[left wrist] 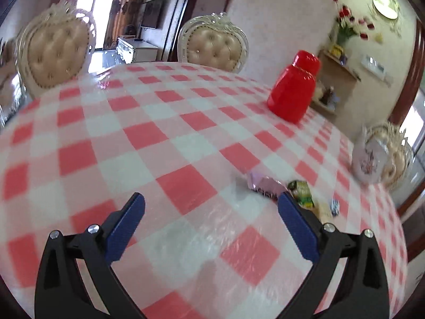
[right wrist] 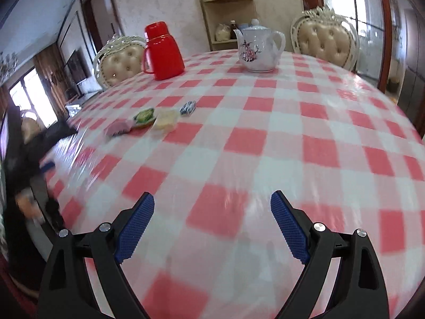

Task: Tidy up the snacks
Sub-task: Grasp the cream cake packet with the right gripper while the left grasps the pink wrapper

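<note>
Snacks, four wrapped pieces, on checked tablecloth (right wrist: 265, 138): pink packet (right wrist: 118, 128), green packet (right wrist: 144, 115), pale yellow packet (right wrist: 166, 120), blue-white candy (right wrist: 188, 107). Row's long axis runs from pink at left up-right toward the white teapot (right wrist: 259, 50); red thermos (right wrist: 162, 51) behind. Left gripper (left wrist: 211, 199): wide open, empty, the snacks beside its right finger. Right gripper (right wrist: 212, 199): wide open, empty, well short of the row.

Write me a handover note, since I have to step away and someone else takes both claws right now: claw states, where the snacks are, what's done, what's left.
Left claw: open, empty, over the checked tablecloth, snacks just off its right finger.
Right claw: open, empty, further from the snacks.
Snacks: pink packet, green packet, pale yellow packet and blue-white candy lie in a loose row, in front of the red flask and teapot.
Done: nothing gripped; no sorting evident.
Left: gather and arrange all four.
</note>
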`<move>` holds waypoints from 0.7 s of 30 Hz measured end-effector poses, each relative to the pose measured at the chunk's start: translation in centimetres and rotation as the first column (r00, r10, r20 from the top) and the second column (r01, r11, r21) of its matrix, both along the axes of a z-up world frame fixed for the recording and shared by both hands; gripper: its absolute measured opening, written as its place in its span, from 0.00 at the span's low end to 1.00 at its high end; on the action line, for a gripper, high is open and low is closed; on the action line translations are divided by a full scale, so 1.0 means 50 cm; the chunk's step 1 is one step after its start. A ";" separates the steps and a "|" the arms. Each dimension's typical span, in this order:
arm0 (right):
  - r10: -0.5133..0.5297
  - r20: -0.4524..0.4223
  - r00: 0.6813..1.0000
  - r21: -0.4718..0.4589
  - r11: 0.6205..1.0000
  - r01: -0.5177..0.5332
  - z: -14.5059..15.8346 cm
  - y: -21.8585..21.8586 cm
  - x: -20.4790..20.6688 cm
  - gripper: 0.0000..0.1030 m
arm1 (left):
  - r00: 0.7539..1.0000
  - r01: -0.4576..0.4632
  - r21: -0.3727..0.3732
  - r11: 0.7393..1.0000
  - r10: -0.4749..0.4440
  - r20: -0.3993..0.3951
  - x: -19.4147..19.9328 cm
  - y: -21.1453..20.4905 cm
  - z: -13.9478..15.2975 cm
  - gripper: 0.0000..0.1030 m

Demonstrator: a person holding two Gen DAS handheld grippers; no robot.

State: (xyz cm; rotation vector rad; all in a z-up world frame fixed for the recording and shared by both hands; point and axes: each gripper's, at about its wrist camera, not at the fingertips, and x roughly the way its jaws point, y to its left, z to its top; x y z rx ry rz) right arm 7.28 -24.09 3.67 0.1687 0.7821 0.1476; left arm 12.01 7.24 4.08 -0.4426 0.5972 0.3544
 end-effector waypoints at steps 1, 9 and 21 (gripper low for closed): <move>-0.008 -0.002 1.000 0.005 1.000 0.008 -0.001 0.002 0.025 0.84 | 1.000 0.014 -0.017 1.000 -0.014 0.000 0.008 0.006 -0.010 0.97; 0.094 -0.055 0.994 -0.012 0.995 -0.095 -0.035 0.148 0.259 0.78 | 0.991 -0.126 -0.197 0.972 0.134 0.028 -0.005 0.127 -0.032 0.97; 0.172 -0.144 0.975 -0.185 0.963 -0.197 -0.063 0.253 0.362 0.35 | 0.997 -0.065 -0.087 0.994 0.068 0.039 0.009 0.097 -0.008 0.97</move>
